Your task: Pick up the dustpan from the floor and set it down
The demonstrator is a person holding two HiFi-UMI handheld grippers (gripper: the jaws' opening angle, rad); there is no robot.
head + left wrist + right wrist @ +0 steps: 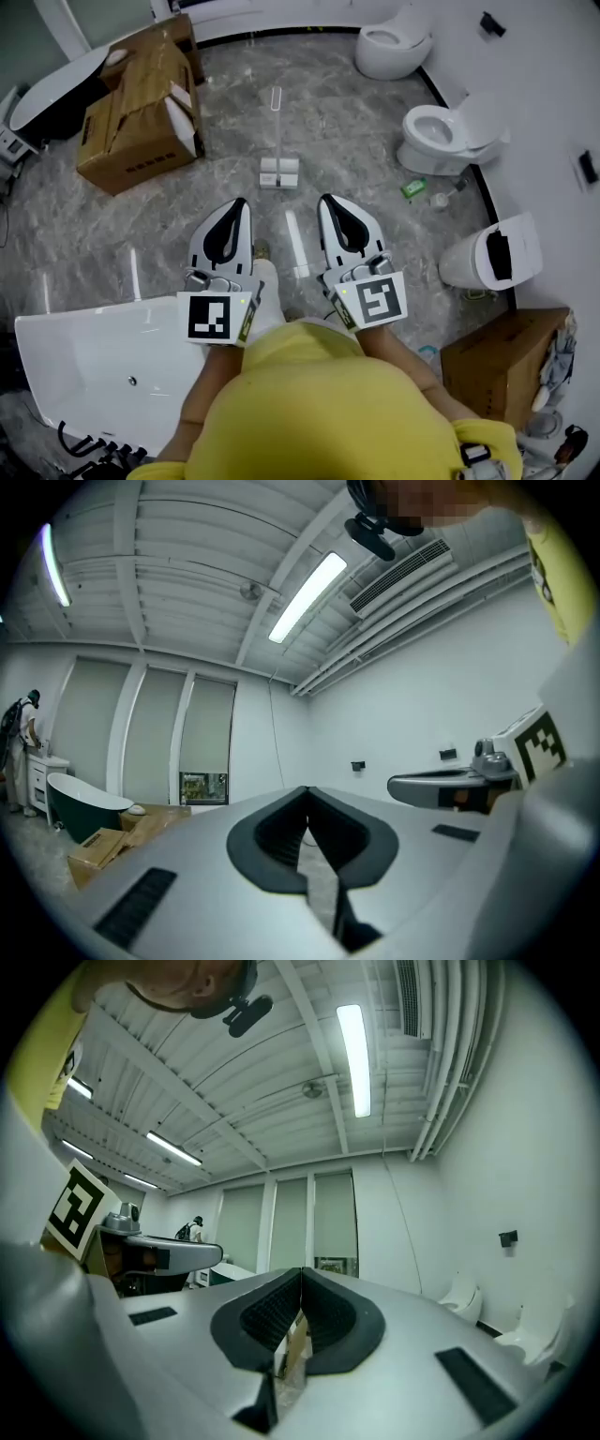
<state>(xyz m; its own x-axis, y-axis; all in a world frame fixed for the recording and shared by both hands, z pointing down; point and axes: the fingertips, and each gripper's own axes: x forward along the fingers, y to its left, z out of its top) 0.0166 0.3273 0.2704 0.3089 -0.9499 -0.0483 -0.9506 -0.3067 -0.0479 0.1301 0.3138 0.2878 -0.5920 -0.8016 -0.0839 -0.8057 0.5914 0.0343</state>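
Two grippers, both shut w/ nothing in them. L gripper (pixel 240 203) and R gripper (pixel 325 200) sit side by side close to the body, pointing level and fwd. In each one's own view the pads meet at the tips, w/ only floor showing through the slit below.

Dustpan (pixel 278 172) is on the floor (pixel 225 122), straight ahead and well apart from both tips. It lies approx on the centre line between them, so neither hand is clearly nearer (L maybe a touch). The pan end is toward the person. Its handle (pixel 276 112) runs away from them, long axis roughly in line w/ where the jaws point. Can't tell if the handle stands up or lies flat.

Judgement: pickup not begun. Next move needs a reach fwd and down, jaws opened first. Since the handle runs along the approach line, the grip should go across it, prob near the pan end, which is closest.
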